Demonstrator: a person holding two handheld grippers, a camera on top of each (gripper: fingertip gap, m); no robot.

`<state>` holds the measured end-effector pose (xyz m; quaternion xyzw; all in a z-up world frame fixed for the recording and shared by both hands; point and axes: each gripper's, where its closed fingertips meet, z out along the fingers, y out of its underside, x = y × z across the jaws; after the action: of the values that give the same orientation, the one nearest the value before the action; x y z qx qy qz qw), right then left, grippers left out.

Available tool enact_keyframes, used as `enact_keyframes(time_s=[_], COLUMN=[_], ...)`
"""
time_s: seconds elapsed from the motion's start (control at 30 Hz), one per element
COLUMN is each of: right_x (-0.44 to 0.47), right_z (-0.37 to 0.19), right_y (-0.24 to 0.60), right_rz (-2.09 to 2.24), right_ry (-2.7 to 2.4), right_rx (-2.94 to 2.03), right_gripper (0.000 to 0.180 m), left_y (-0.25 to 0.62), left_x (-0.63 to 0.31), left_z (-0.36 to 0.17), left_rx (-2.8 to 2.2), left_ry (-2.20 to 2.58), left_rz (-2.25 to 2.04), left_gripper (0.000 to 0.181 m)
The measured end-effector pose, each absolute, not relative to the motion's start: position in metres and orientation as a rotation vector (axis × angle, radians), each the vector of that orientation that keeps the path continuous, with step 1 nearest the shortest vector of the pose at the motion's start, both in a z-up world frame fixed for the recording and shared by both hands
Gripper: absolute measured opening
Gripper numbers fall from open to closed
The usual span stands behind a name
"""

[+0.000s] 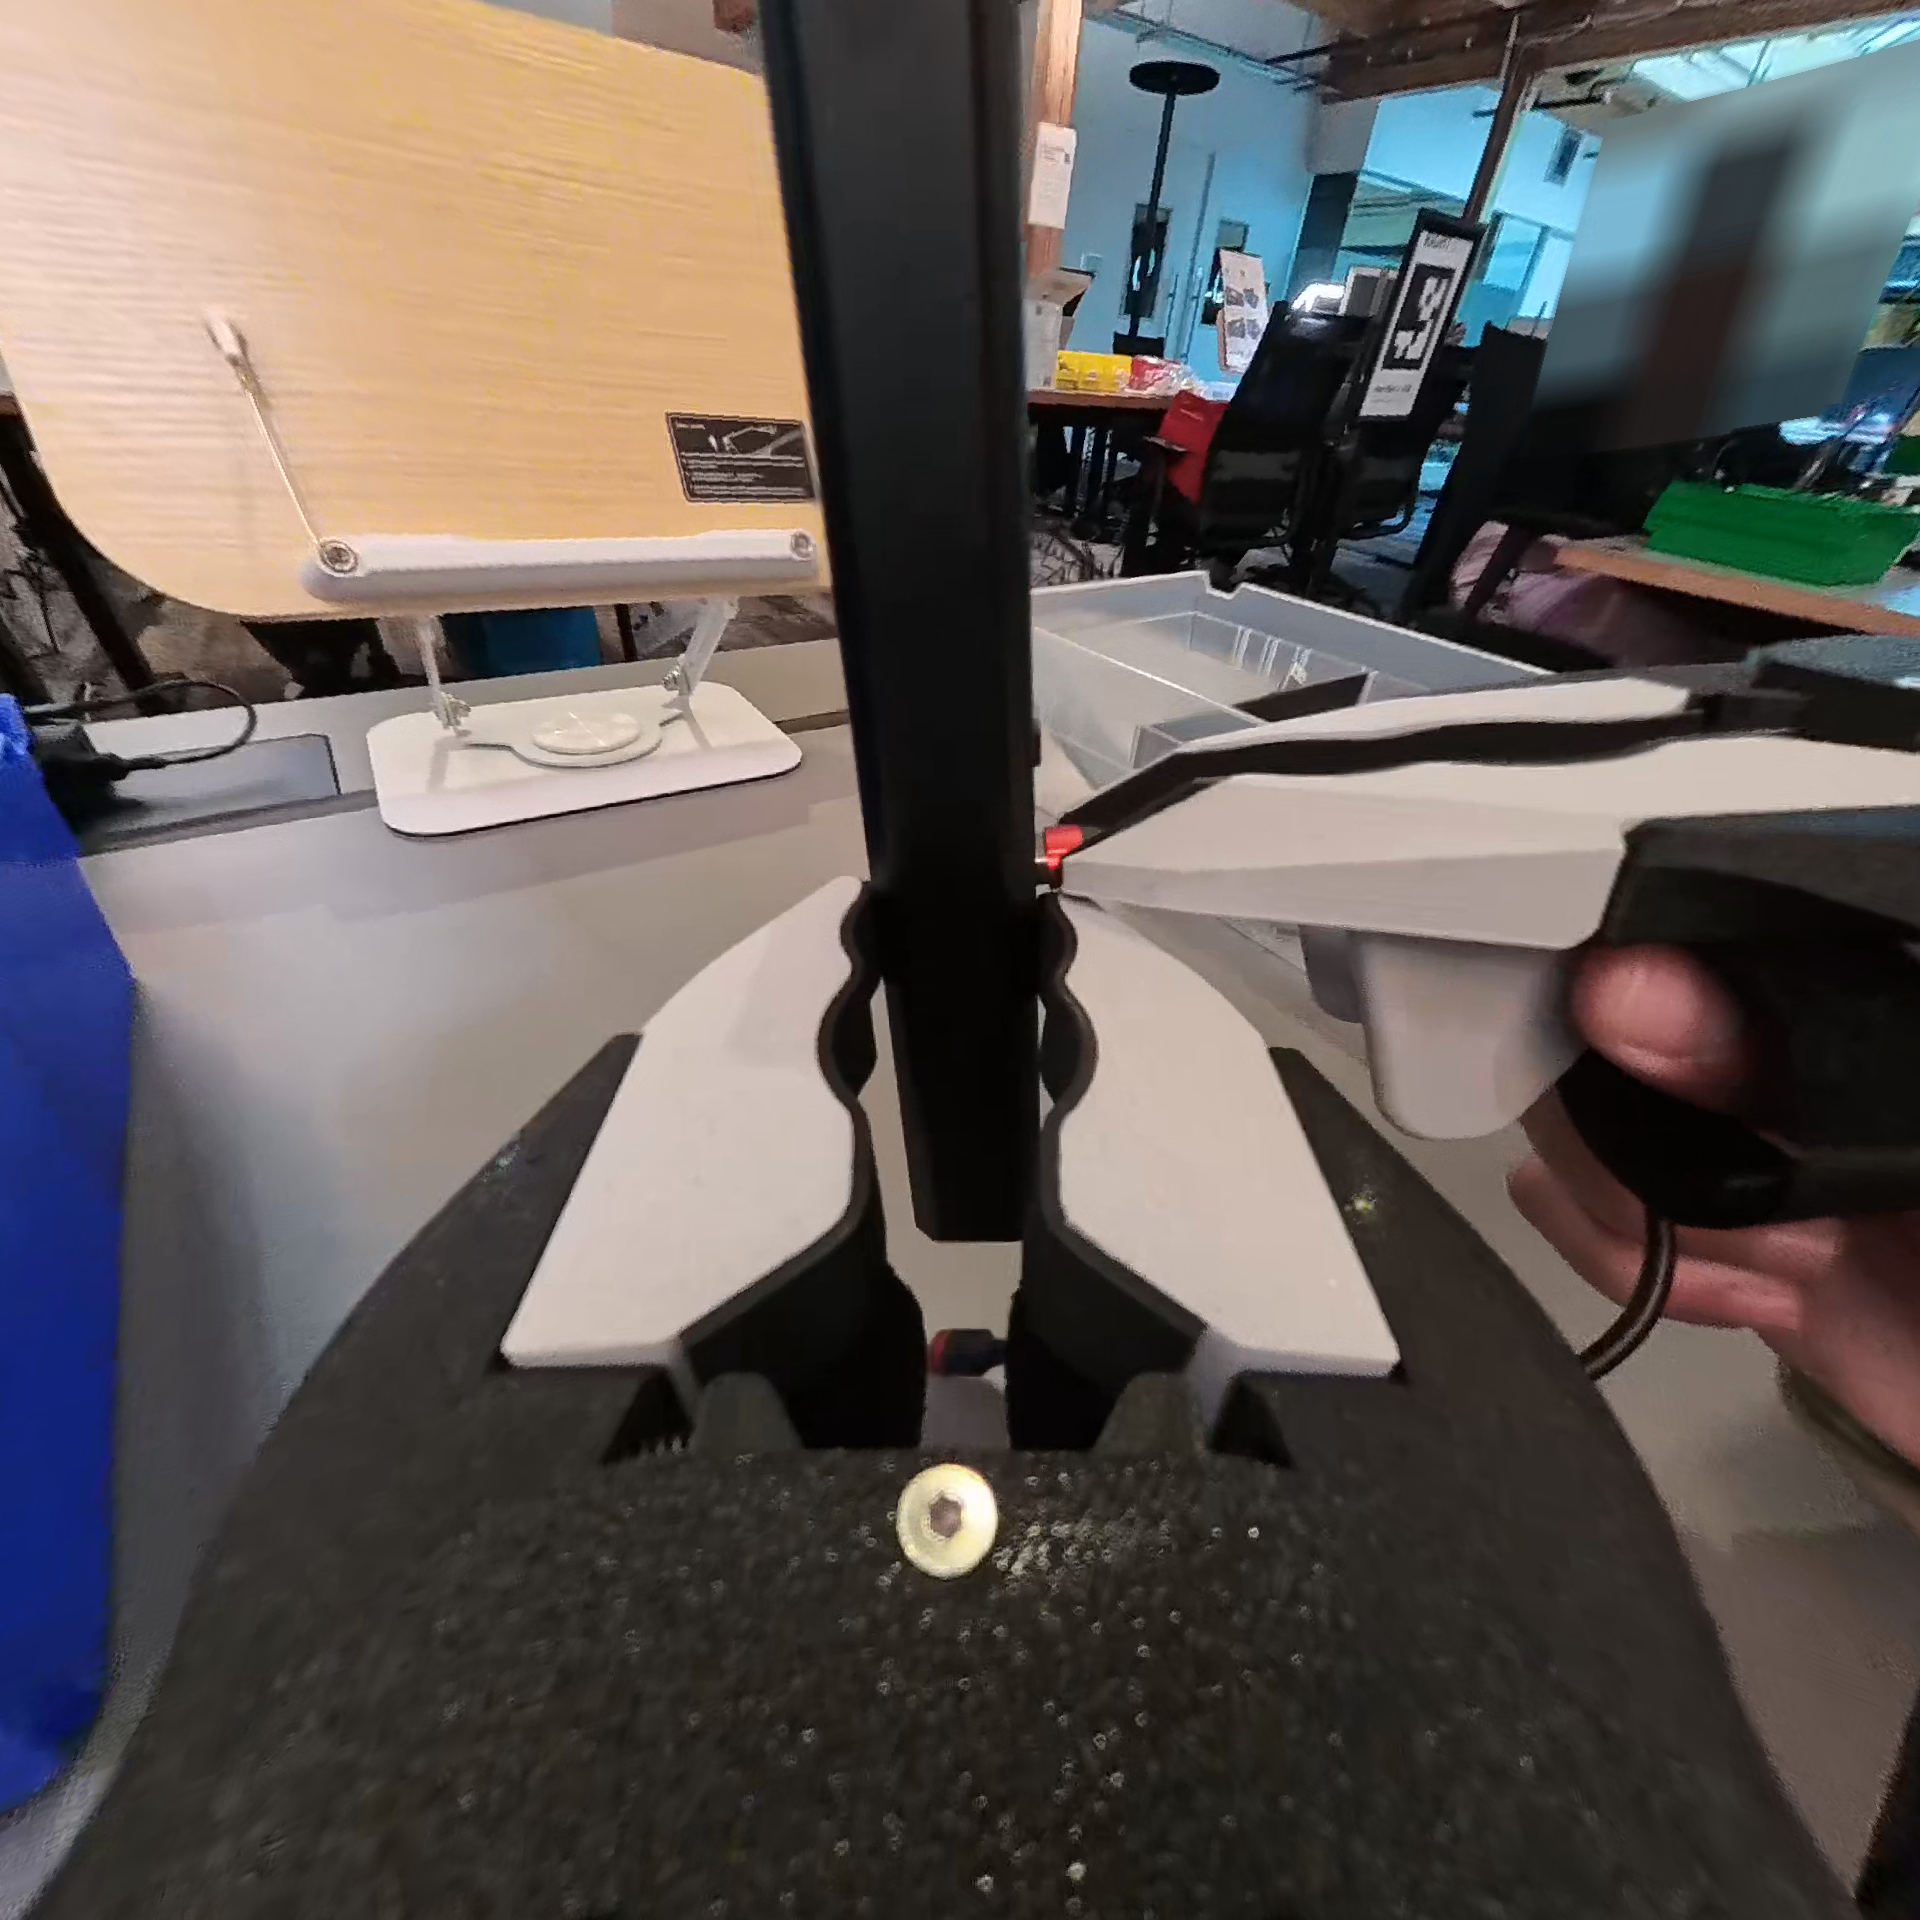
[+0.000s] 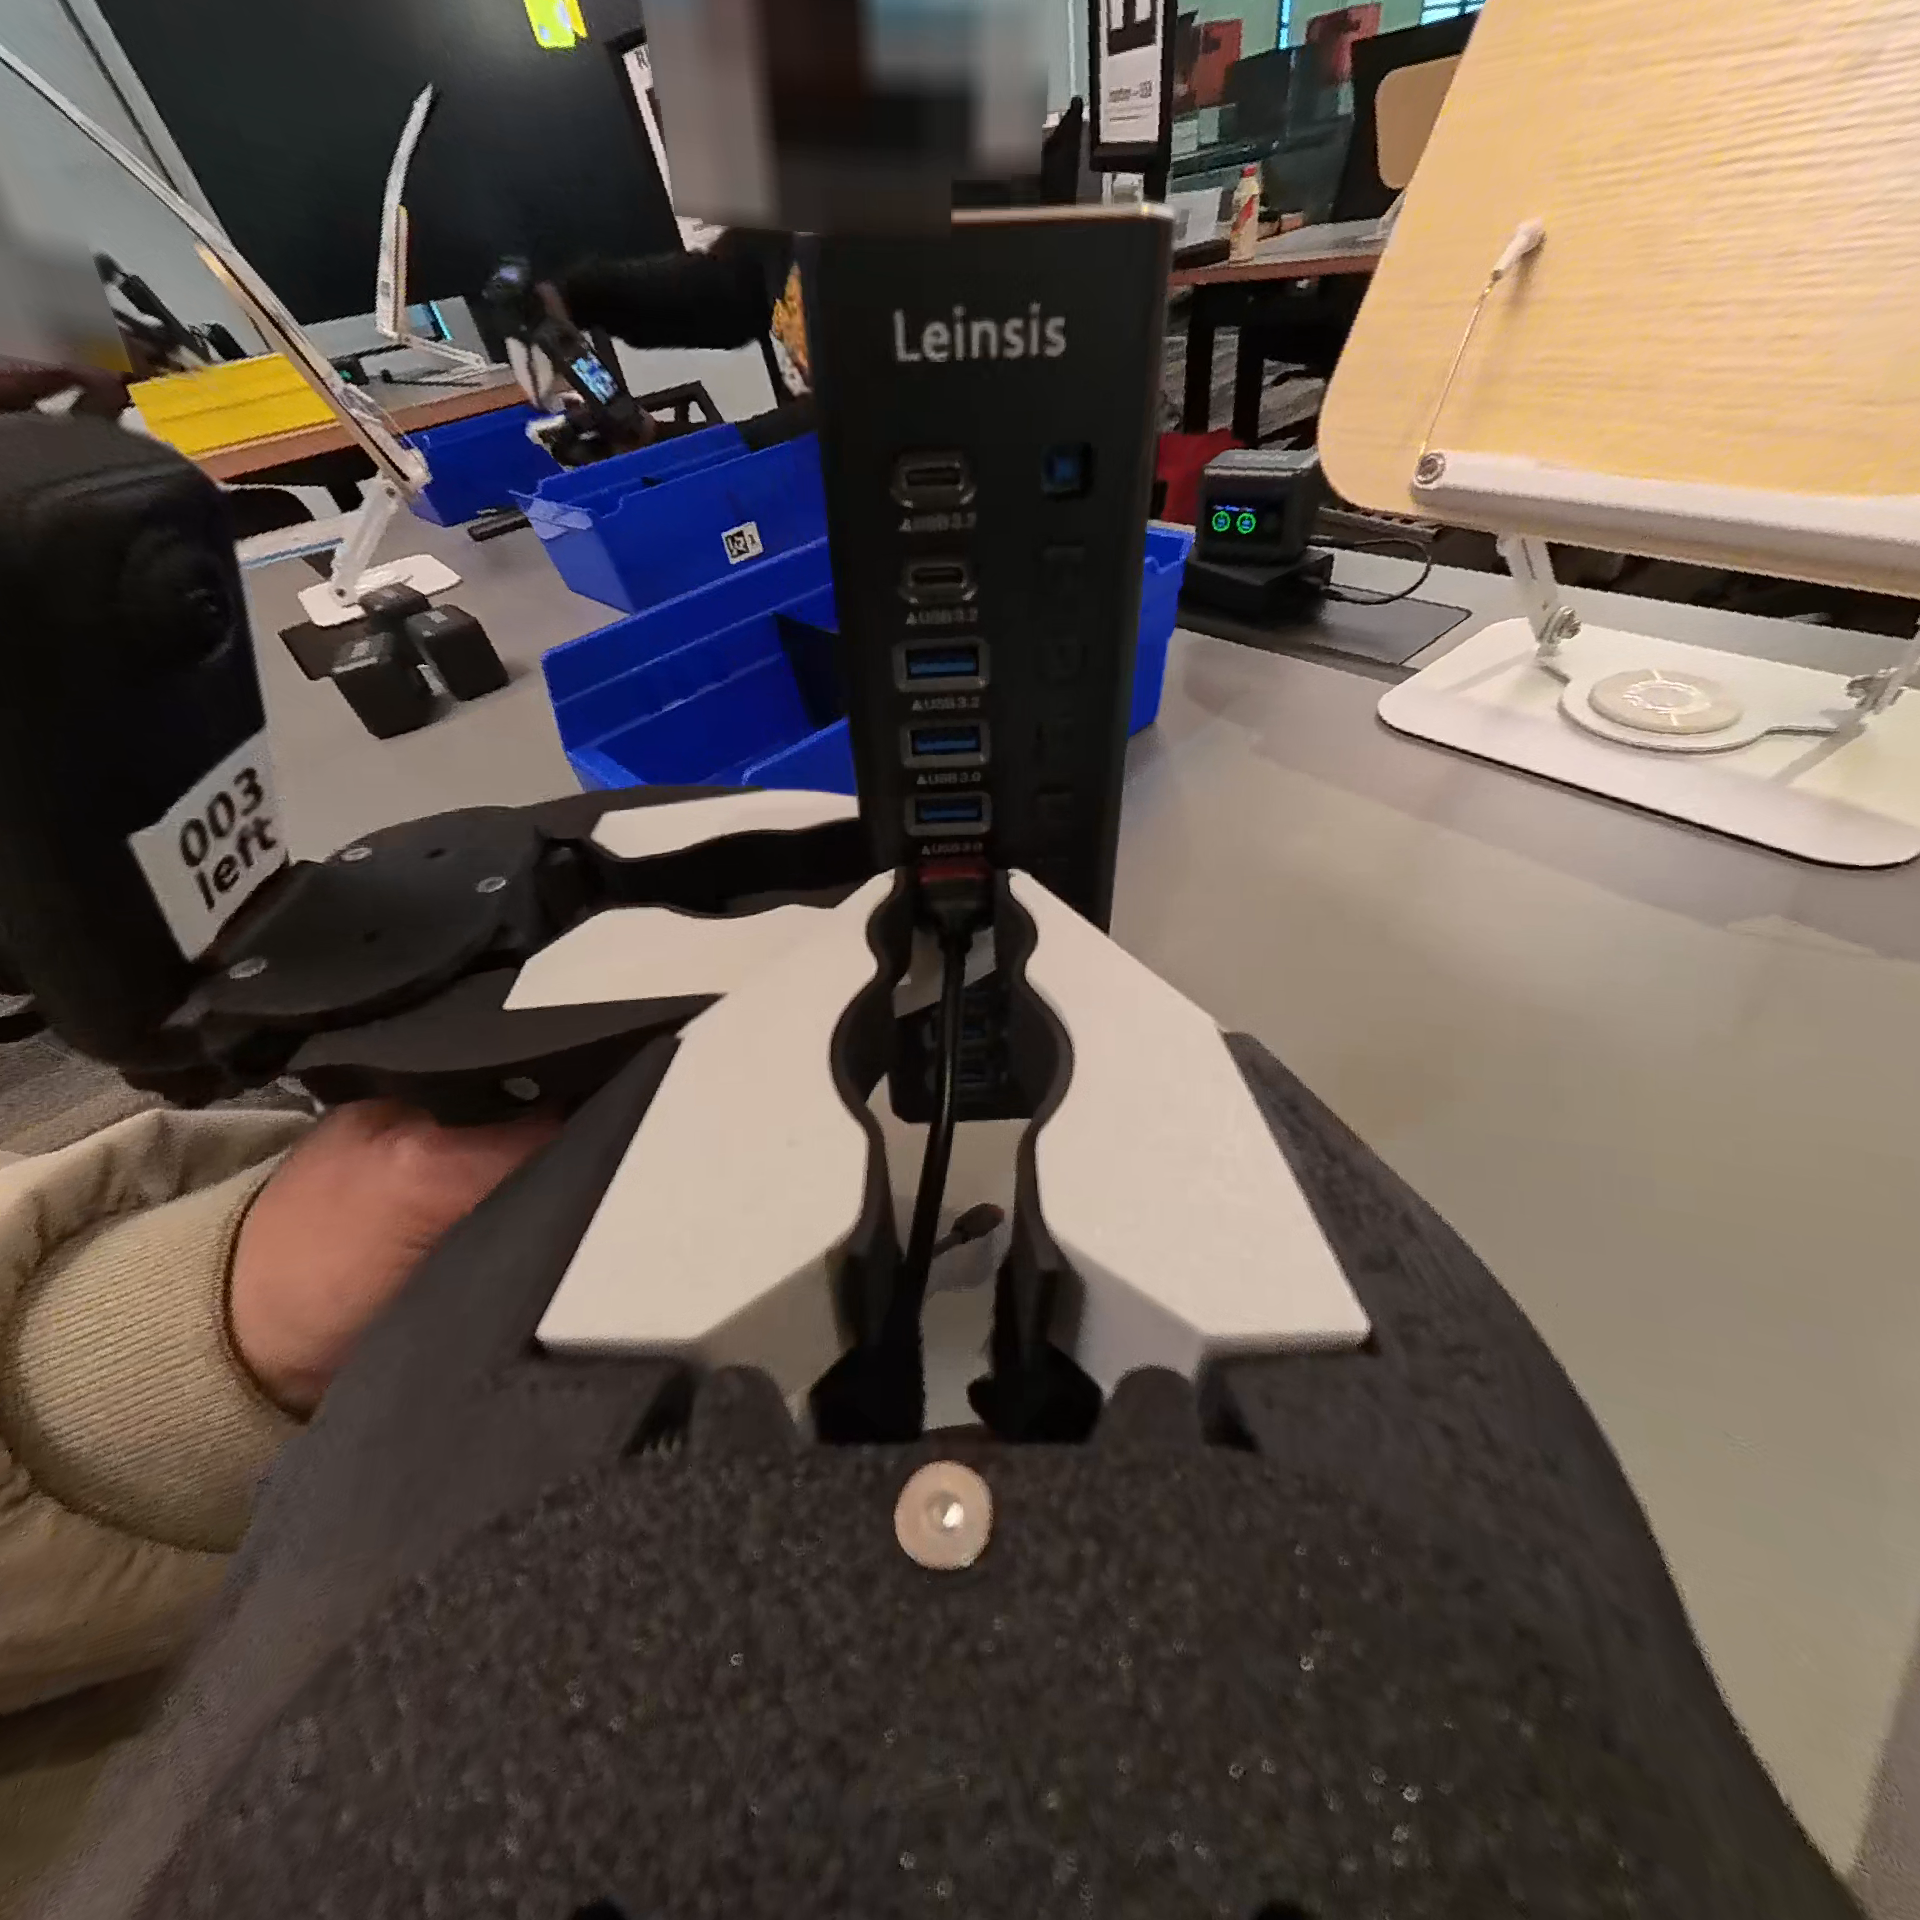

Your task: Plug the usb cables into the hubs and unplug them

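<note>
A tall black USB hub (image 1: 904,520) stands upright on the grey table. My left gripper (image 1: 956,925) is shut on its lower part. The hub's port face (image 2: 987,623) shows in the right wrist view, with a column of ports, several of them blue. My right gripper (image 2: 951,904) is shut on a USB plug with a red collar (image 2: 948,881), held at a port just under the blue ones. How deep the plug sits is hidden. Its black cable (image 2: 935,1091) trails back between my fingers. The right gripper (image 1: 1055,862) reaches in from the right, and the left gripper (image 2: 821,852) from the left.
A wooden book stand (image 1: 416,312) on a white base (image 1: 582,758) stands behind the hub. A clear grey tray (image 1: 1195,665) is at the back right. Blue bins (image 2: 686,540), black blocks (image 2: 395,665) and a small black device with green lights (image 2: 1247,520) sit beyond. My two grippers' fingertips are within a few centimetres of each other.
</note>
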<state>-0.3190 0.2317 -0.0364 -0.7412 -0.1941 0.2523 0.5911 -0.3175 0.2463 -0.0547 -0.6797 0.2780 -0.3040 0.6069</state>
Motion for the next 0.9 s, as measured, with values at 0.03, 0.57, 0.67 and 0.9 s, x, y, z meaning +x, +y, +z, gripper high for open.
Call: enact_keyframes(time_s=[0.03,0.57,0.67,0.9], right_x=[-0.318,-0.323,-0.319,-0.312], right_z=[-0.037,-0.036,-0.041,-0.043], right_y=[0.232,0.23,0.231,0.23], right_rz=[0.589,0.747,0.656,0.652], right_ry=[-0.449,-0.449,-0.459,-0.425], right_rx=[-1.725,-1.718,-1.746,-1.761], right_gripper=[0.014,0.015,0.014,0.014], left_y=[0.246,0.243,0.247,0.246], left_x=[-0.317,-0.321,-0.32,-0.313], left_z=[-0.055,-0.049,-0.056,-0.059], left_rx=[-1.579,-1.508,-1.56,-1.57], left_ry=[0.643,0.689,0.699,0.74], left_rz=[-0.714,-0.636,-0.571,-0.626], left_gripper=[0.028,0.028,0.028,0.028])
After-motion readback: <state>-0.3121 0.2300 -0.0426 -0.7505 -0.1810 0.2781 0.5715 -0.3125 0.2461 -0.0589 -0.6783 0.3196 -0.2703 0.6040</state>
